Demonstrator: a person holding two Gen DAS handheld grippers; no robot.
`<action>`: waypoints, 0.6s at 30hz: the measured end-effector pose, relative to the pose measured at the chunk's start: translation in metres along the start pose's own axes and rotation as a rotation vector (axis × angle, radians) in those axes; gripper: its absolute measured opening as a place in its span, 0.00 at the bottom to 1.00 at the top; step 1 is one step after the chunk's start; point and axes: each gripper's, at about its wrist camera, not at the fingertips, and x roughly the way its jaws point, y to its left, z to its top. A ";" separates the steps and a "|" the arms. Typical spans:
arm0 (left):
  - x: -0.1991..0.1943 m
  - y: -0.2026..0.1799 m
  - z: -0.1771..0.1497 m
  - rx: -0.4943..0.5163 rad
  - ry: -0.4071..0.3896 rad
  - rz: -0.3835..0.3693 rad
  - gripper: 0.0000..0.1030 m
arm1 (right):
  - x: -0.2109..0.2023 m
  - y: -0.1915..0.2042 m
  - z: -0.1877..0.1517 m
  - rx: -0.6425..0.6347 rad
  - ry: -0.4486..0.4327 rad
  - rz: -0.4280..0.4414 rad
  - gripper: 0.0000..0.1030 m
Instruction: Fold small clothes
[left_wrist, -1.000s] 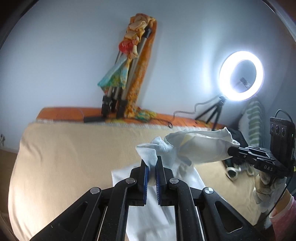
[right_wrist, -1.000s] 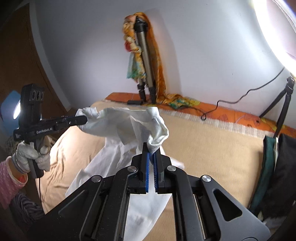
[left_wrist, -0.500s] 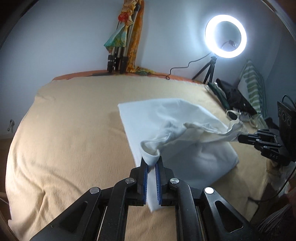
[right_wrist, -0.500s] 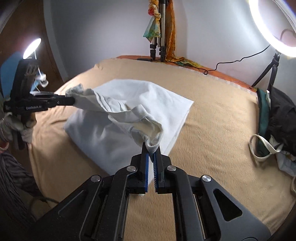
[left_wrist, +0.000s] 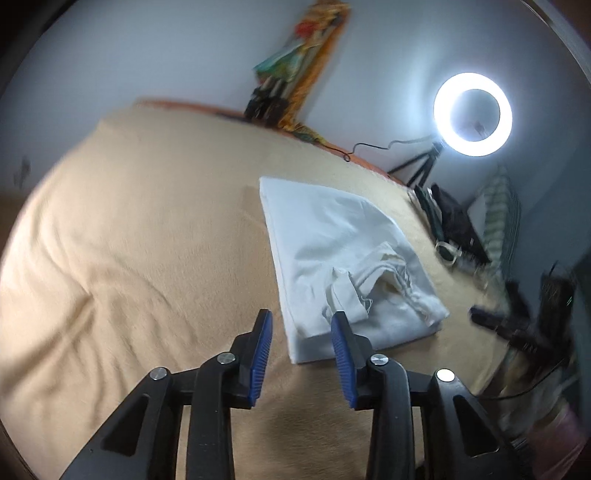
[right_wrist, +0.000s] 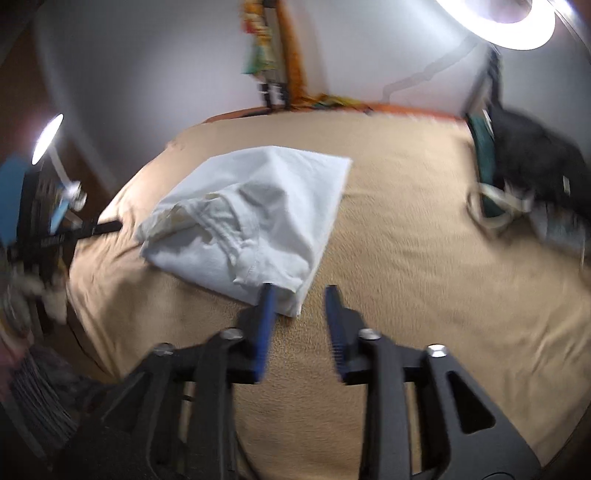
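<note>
White garment (left_wrist: 343, 266) lies folded on the tan blanket (left_wrist: 147, 240); left gripper (left_wrist: 301, 345) and right gripper (right_wrist: 298, 317) jaws are opening, nothing pinched (loose top layer is best flattened before regripping).

Right gripper (left_wrist: 517, 325) blurred (motion); ring light (right_wrist: 517, 22) cut off at top.

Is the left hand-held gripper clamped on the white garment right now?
No, the left hand-held gripper has its jaws opening, the white garment lying free on the bed.
</note>
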 end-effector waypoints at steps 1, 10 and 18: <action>0.005 0.006 0.000 -0.059 0.013 -0.034 0.35 | 0.003 -0.008 -0.001 0.084 0.012 0.038 0.36; 0.029 0.008 0.006 -0.181 0.075 -0.101 0.23 | 0.040 -0.034 -0.001 0.368 0.075 0.217 0.36; 0.027 -0.004 0.006 -0.060 0.051 0.015 0.03 | 0.033 -0.027 0.008 0.300 0.046 0.173 0.07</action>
